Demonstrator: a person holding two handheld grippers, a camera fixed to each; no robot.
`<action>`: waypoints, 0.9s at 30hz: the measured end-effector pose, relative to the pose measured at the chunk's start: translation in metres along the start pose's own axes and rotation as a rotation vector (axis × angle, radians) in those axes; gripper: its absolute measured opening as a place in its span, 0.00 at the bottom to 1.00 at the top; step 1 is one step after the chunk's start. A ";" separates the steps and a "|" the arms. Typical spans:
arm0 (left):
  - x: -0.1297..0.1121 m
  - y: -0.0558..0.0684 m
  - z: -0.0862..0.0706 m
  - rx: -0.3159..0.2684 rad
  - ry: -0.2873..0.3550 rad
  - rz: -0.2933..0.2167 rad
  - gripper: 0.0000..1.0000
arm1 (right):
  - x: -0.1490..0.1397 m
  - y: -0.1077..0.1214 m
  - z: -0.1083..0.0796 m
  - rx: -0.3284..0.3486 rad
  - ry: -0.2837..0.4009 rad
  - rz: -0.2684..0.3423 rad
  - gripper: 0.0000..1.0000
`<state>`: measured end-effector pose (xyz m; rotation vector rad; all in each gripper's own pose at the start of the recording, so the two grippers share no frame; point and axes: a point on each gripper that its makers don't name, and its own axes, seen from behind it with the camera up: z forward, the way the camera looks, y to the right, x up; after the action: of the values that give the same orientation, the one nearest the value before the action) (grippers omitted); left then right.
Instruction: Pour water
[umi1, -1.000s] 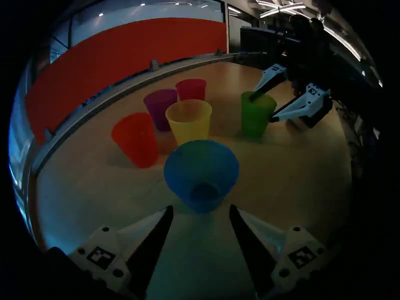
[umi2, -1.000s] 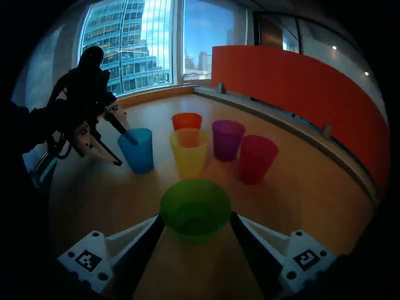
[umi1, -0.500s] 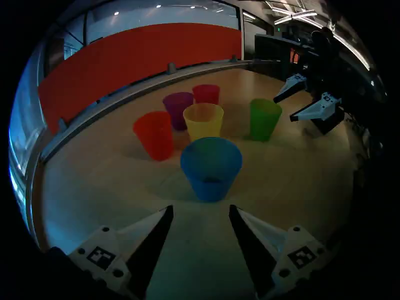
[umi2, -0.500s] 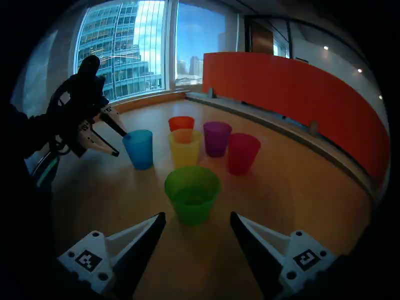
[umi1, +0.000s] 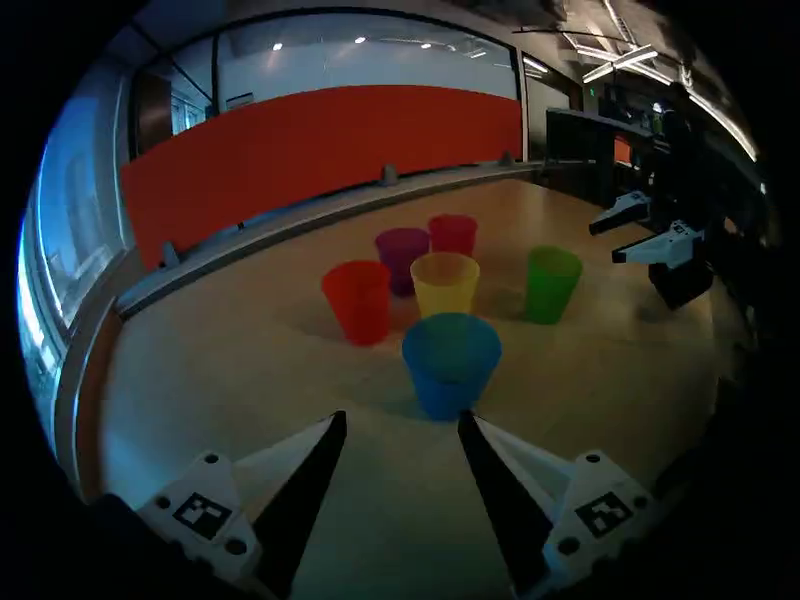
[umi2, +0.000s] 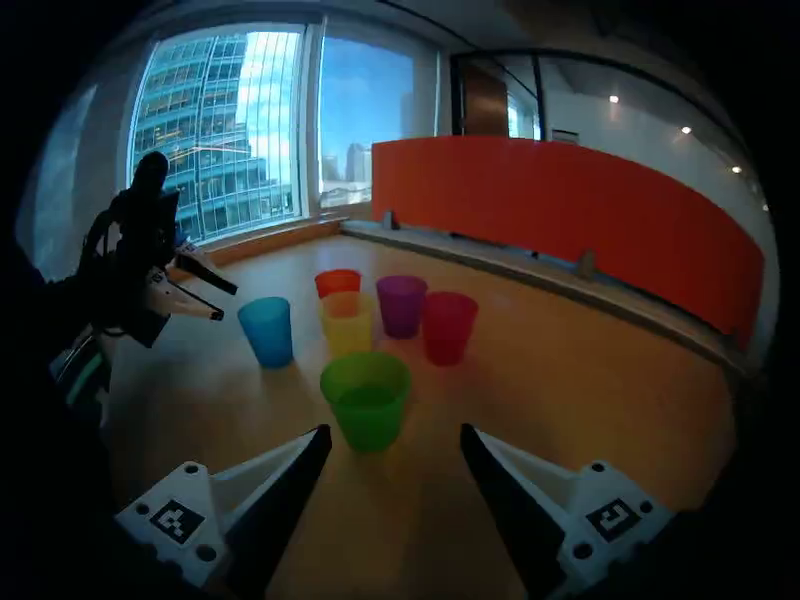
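Several plastic cups stand upright on a wooden table. In the left gripper view the blue cup (umi1: 451, 363) is nearest, just beyond my open left gripper (umi1: 400, 428); behind it are the yellow cup (umi1: 445, 284), orange cup (umi1: 358, 300), purple cup (umi1: 401, 257), red cup (umi1: 452, 234) and green cup (umi1: 552, 283). My right gripper (umi1: 622, 240) hovers open to the right of the green cup. In the right gripper view the green cup (umi2: 366, 398) stands ahead of my open right gripper (umi2: 395, 440); the blue cup (umi2: 267, 330) sits to its left, with the left gripper (umi2: 222, 301) open beside it.
An orange partition wall (umi1: 320, 140) runs along the table's far edge (umi1: 300, 215). Tall windows (umi2: 230, 130) face the other side. A dark sleeve and hand (umi2: 110, 280) hold the left gripper. Bare wooden tabletop (umi2: 600, 380) surrounds the cups.
Both grippers have let go of their cups and drawn back: the left away from the blue cup, the right away from the green cup. All cups stay standing.
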<state>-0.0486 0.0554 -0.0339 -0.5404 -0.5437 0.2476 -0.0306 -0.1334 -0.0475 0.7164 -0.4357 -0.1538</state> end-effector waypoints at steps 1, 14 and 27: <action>0.003 -0.004 -0.002 0.017 0.014 -0.006 0.82 | 0.002 0.001 -0.002 -0.008 0.011 0.004 1.00; 0.044 -0.049 -0.028 0.226 0.204 -0.081 0.82 | 0.037 0.031 -0.029 -0.186 0.171 0.044 1.00; 0.075 -0.088 -0.064 0.385 0.376 -0.160 0.82 | 0.066 0.071 -0.063 -0.401 0.312 0.066 1.00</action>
<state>0.0562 -0.0178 -0.0005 -0.1594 -0.1633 0.0898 0.0552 -0.0611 -0.0202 0.3221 -0.1214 -0.0618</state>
